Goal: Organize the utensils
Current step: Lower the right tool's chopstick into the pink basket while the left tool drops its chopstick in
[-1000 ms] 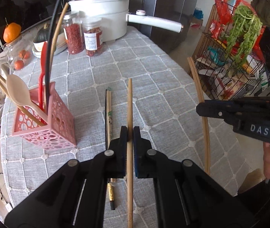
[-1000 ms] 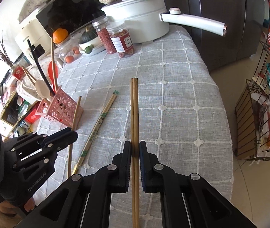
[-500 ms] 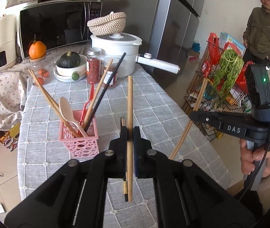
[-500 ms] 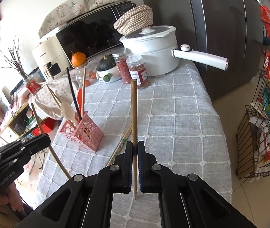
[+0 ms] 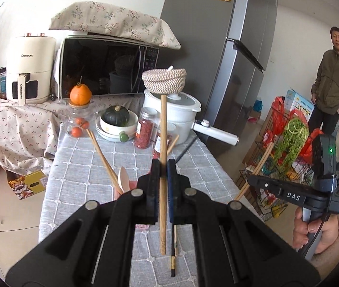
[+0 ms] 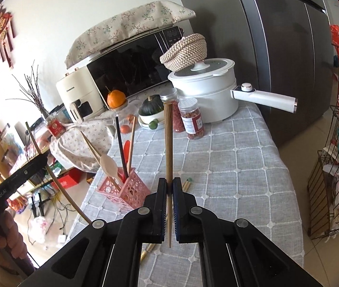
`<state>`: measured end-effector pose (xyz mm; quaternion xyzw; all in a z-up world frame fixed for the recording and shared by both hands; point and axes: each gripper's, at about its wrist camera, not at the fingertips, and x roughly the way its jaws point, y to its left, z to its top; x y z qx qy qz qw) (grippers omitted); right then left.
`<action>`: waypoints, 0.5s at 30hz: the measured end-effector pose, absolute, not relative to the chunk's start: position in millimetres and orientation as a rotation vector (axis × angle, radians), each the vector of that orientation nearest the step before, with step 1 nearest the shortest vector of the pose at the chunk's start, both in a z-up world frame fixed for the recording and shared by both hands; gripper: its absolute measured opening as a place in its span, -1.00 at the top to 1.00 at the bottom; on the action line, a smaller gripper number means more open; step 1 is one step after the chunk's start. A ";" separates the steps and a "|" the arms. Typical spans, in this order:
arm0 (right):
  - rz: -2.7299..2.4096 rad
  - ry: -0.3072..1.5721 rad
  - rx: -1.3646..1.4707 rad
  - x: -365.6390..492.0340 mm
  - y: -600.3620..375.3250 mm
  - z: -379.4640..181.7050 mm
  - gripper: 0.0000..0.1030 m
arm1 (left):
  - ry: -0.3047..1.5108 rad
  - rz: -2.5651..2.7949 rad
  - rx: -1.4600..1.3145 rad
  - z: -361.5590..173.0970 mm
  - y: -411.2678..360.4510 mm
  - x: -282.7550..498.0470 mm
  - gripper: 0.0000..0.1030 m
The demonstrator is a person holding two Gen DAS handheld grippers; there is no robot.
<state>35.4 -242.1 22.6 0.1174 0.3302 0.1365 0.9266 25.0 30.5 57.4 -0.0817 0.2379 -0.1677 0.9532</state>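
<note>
In the left wrist view my left gripper (image 5: 163,165) is shut on a bamboo chopstick (image 5: 162,124), held upright above the grey checked tablecloth (image 5: 85,165). My right gripper (image 6: 169,184) is shut on a second bamboo chopstick (image 6: 168,143), also lifted off the cloth. A pink perforated holder (image 6: 131,191) stands on the left of the table with a spoon (image 6: 108,165), a black stick and other chopsticks in it. Loose chopsticks (image 6: 186,183) lie on the cloth under my right gripper. Each gripper shows in the other's view, the right gripper (image 5: 253,181) and the left gripper (image 6: 42,161).
A white pot (image 6: 207,95) with a long handle, two spice jars (image 6: 193,119), a bowl with a squash and a microwave fill the table's far end. A wire rack (image 6: 331,179) stands off the right edge. A person (image 5: 334,83) stands beyond it.
Both grippers have risen from the table with their chopsticks, which lay on the cloth a second ago. The views have tilted up toward the room. Both stay shut.
</note>
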 end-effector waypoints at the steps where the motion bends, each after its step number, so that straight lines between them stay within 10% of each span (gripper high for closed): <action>1: 0.284 0.665 0.245 35.9 -240.4 24.7 0.91 | 0.463 -0.327 -0.174 60.0 33.4 26.0 0.87; 15: 0.342 0.560 0.229 40.3 -201.4 49.1 0.91 | 0.257 -0.169 -0.181 45.1 47.3 56.1 0.87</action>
